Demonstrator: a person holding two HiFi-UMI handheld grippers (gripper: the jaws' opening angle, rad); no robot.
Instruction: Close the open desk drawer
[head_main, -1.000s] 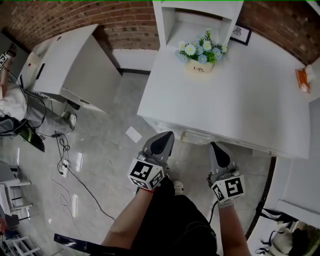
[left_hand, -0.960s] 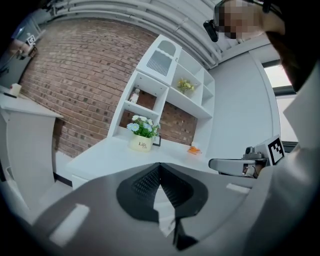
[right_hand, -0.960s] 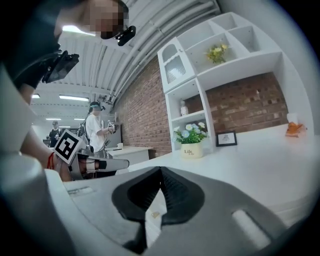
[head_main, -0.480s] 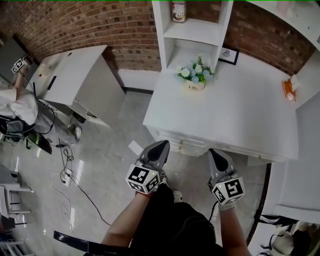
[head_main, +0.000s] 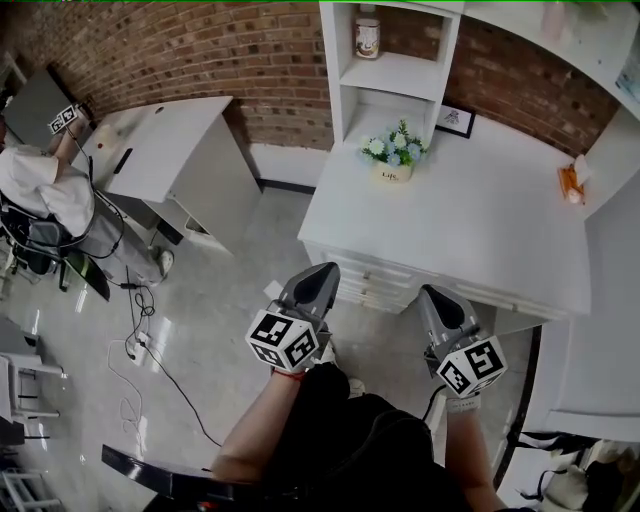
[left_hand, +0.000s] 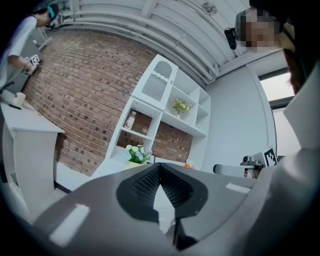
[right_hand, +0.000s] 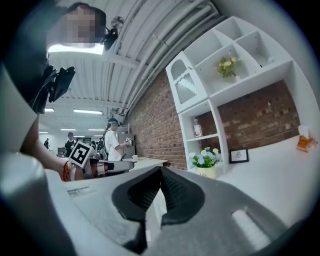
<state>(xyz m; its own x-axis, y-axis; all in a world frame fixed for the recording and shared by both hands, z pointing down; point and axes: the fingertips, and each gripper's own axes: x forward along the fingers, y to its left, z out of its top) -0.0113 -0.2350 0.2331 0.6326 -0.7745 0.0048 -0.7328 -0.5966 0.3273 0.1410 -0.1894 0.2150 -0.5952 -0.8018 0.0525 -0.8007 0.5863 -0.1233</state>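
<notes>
A white desk (head_main: 470, 220) fills the upper right of the head view. Its drawer fronts (head_main: 372, 282) show under the near edge, and I cannot tell how far any drawer stands out. My left gripper (head_main: 328, 270) is shut and empty, its tip just left of the drawer fronts. My right gripper (head_main: 430, 293) is also shut and empty, just below the desk's near edge and right of the drawers. In the left gripper view the left gripper (left_hand: 159, 165) points at the desk and shelf. The right gripper (right_hand: 161, 169) does the same in its own view.
A flower pot (head_main: 393, 158), a picture frame (head_main: 455, 120) and an orange item (head_main: 568, 180) sit on the desk below a white shelf unit (head_main: 390, 70). A second white desk (head_main: 160, 150), a seated person (head_main: 40, 195) and floor cables (head_main: 140, 340) lie left.
The head view has pulled back and tilted up, so the desk looks smaller and more of the shelf shows. Both grippers stay shut in front of the desk's near edge.
</notes>
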